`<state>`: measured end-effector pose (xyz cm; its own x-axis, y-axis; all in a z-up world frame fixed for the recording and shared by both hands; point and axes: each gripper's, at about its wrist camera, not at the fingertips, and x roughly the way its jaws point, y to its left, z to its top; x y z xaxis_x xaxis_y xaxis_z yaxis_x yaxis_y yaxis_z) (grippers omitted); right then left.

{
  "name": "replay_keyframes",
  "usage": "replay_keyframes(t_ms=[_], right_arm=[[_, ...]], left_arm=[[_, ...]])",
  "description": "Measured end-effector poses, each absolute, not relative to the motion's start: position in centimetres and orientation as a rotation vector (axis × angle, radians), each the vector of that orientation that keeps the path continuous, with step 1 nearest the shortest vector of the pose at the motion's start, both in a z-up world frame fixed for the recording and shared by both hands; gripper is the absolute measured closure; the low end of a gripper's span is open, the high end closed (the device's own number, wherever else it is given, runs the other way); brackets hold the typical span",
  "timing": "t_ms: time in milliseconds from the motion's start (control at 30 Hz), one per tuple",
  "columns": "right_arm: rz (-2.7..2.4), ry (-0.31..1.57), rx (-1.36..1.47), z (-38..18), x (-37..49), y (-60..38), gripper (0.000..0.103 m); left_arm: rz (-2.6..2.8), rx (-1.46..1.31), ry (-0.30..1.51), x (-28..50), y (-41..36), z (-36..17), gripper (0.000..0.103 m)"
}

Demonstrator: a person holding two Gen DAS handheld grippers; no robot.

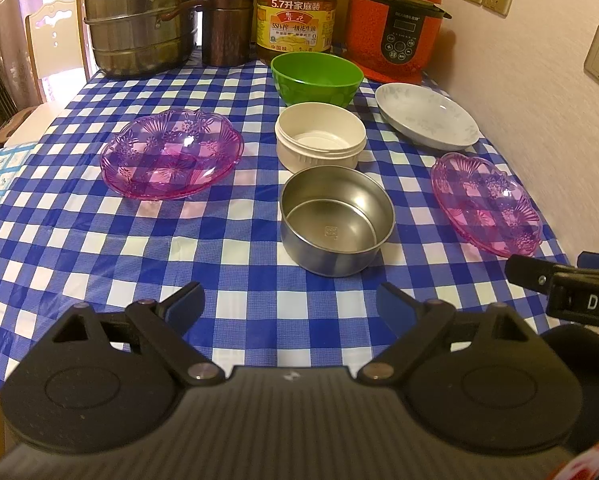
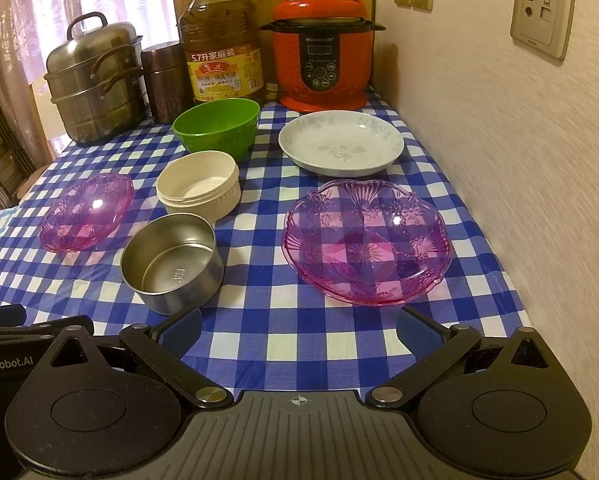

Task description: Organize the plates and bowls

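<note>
Counting: 2 pink plates [image 2: 365, 242], 1 white plate [image 2: 340, 142], 3 bowls [image 2: 172, 257]; both grippers' fingers [image 1: 393, 300] wide apart, empty.

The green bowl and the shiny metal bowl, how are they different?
The green bowl is bright green plastic-looking, while the metal bowl is shiny silver. The green bowl's sides slope inward toward its base; the metal bowl's sides go nearly straight down. The green bowl sits far back by the oil bottle; the metal bowl sits nearest the grippers, with the cream bowl between them. Both stand upright and empty on the checked tablecloth.
</note>
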<state>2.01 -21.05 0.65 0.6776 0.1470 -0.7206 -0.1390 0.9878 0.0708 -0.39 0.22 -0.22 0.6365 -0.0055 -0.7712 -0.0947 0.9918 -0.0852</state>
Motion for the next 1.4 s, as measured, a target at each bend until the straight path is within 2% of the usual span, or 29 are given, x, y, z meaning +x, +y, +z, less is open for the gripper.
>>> replay_keyframes(t_ms=[1233, 1400], right_arm=[[0.161, 0.81, 0.015, 0.6, 1.97, -21.05, 0.0], [0.148, 0.804, 0.091, 0.71, 2.03, -22.03, 0.0]], left_arm=[[0.045, -0.128, 0.885, -0.33, 0.28, -0.31, 0.012], [0.006, -0.138, 0.896, -0.03, -0.05, -0.09, 0.012]])
